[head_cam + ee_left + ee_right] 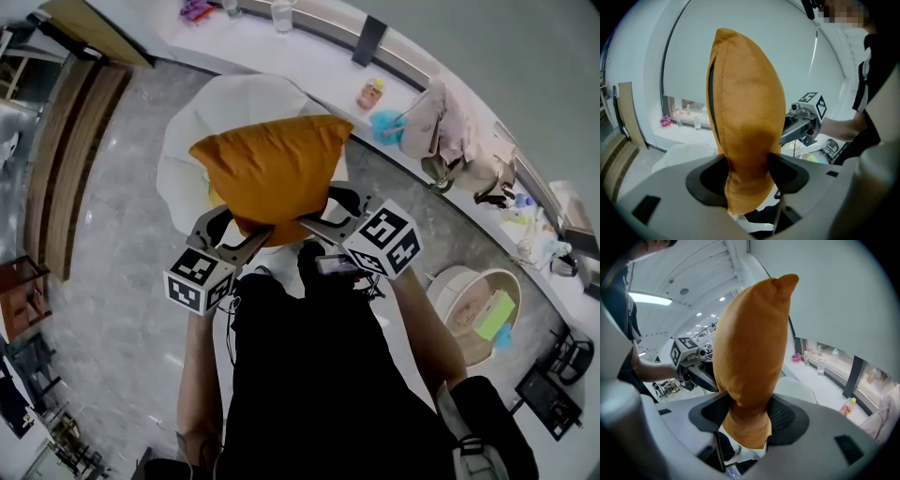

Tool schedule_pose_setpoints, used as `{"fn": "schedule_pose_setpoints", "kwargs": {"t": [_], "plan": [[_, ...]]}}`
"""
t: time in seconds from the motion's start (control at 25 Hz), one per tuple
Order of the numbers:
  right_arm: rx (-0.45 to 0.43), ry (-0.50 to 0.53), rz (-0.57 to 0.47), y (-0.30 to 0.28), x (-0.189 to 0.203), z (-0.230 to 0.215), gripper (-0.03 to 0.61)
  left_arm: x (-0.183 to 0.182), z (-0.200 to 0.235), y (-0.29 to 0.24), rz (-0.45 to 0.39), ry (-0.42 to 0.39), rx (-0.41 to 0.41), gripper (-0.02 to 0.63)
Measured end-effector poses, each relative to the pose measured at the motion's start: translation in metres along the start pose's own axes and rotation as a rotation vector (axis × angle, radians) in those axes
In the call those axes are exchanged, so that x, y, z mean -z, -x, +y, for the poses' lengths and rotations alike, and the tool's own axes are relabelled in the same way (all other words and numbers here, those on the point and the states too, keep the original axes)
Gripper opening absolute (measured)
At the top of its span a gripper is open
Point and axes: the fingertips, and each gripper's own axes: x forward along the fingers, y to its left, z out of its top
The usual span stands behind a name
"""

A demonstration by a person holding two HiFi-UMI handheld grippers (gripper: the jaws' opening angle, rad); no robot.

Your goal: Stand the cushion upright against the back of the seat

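An orange cushion hangs in the air above a white round seat, held by both grippers at its near lower corners. My left gripper is shut on the cushion's left corner, and its pads pinch the fabric in the left gripper view. My right gripper is shut on the right corner, squeezing the cushion between black pads. The cushion stands on edge in both gripper views and hides most of the seat behind it.
A white window ledge runs behind the seat with a glass, a bottle and a heap of clothes. A round basket stands at the right. Grey marble floor lies to the left.
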Motion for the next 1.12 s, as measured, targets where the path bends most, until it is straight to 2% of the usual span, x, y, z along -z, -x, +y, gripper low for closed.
{"fn": "schedule_pose_setpoints", "kwargs": {"t": [0.24, 0.44, 0.6, 1.12], "plan": [[-0.033, 0.0, 0.05, -0.016, 0.011, -0.026, 0.267, 0.006, 0.017, -0.024, 0.04, 0.011, -0.038, 0.278], [-0.027, 0.001, 0.121, -0.042, 0.023, -0.038, 0.262, 0.019, 0.041, -0.036, 0.079, -0.03, -0.06, 0.278], [-0.017, 0.008, 0.162, -0.065, 0.029, -0.047, 0.261, 0.032, 0.062, -0.045, 0.09, -0.029, -0.054, 0.278], [0.057, 0.011, 0.303, -0.149, 0.085, -0.07, 0.244, 0.104, 0.127, -0.088, 0.169, -0.059, -0.05, 0.274]]}}
